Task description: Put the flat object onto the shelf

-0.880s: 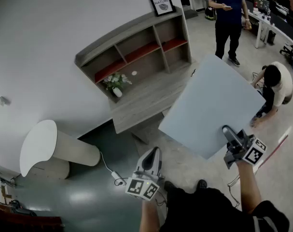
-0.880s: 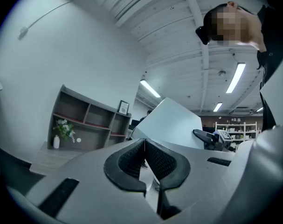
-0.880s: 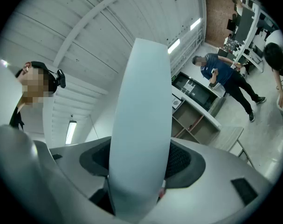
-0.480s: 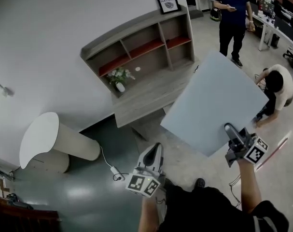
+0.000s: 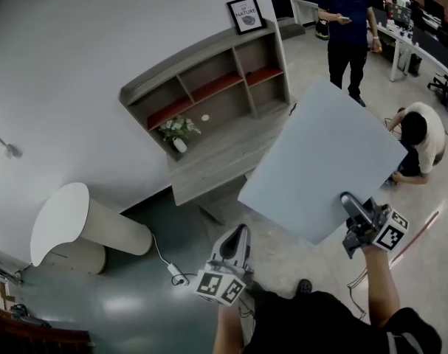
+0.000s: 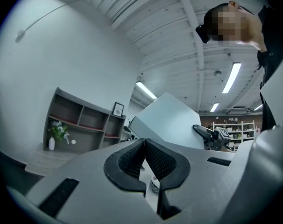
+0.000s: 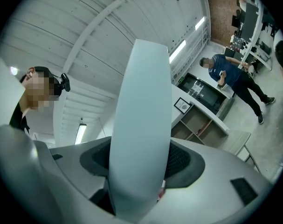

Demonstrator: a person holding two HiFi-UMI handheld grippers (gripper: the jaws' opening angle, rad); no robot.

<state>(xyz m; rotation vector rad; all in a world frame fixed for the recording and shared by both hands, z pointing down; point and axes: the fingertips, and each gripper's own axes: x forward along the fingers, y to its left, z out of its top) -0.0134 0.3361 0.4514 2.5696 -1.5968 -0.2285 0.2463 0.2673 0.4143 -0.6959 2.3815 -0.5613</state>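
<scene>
Head view, board (image 5: 323, 161): pale and flat, held up tilted in the air, right of the shelf (image 5: 209, 87) and not on it. In the picture its far left edge overlaps the right end of the ledge (image 5: 224, 157).
Head view, right gripper (image 5: 350, 203): on the board's near right corner.
Head view, left gripper (image 5: 237, 236): near me, left of the board and apart from it.
Head view, shelf: far left, with open compartments, some with red floors. The low wooden ledge runs along its near side.
Head view, plant (image 5: 178, 130): in a white vase at the shelf's left end.
Head view, picture (image 5: 246, 12): framed, standing on the shelf's top at the right end.
Head view, people: standing person (image 5: 349, 21) far right; crouching person (image 5: 421, 135) just right of the board.
Left gripper view, jaws: I have the pads pressed together with nothing between them.
Left gripper view, board: beyond the jaws and to the right, with the right gripper at its right edge. The shelf is far left.
Right gripper view, jaws: I have them clamped on the board, which runs edge-on up between the pads.
Right gripper view, shelf: beyond the board, to the right. The standing person is further right.
</scene>
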